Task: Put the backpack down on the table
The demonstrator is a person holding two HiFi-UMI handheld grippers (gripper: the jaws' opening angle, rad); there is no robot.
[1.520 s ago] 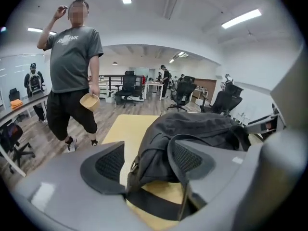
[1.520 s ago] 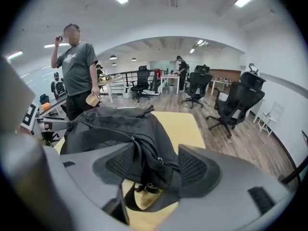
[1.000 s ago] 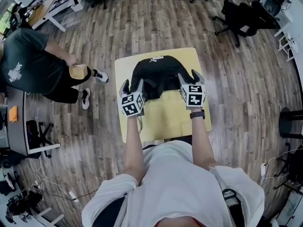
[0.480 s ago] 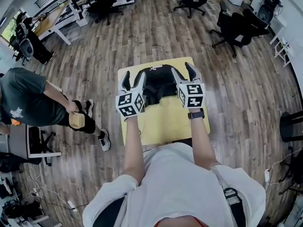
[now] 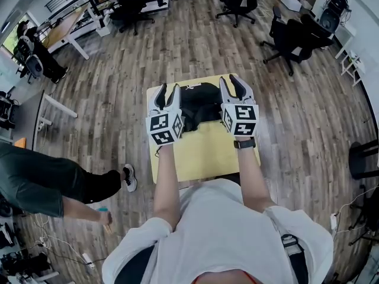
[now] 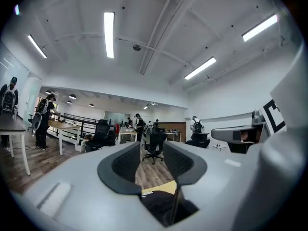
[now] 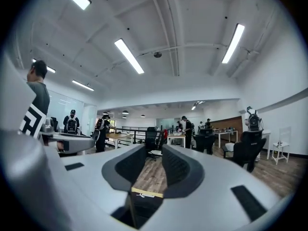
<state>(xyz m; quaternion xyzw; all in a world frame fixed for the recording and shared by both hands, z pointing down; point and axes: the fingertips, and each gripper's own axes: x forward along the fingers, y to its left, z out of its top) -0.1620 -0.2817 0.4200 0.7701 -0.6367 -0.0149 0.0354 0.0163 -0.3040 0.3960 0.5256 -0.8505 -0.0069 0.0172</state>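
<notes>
Black backpack (image 5: 201, 102) is lying on the yellow table (image 5: 204, 152) at your twelve o'clock, placing looking done, and you're holding left gripper (image 5: 167, 93) at its nine and right gripper (image 5: 232, 83) at its three, jaws closing on nothing, next just backing away.

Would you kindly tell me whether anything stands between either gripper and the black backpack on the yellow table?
Nothing visible does. The black fabric backpack lies on the square yellow table; the left gripper and right gripper hang over its two sides, jaws closing on nothing, with only air below them.
</notes>
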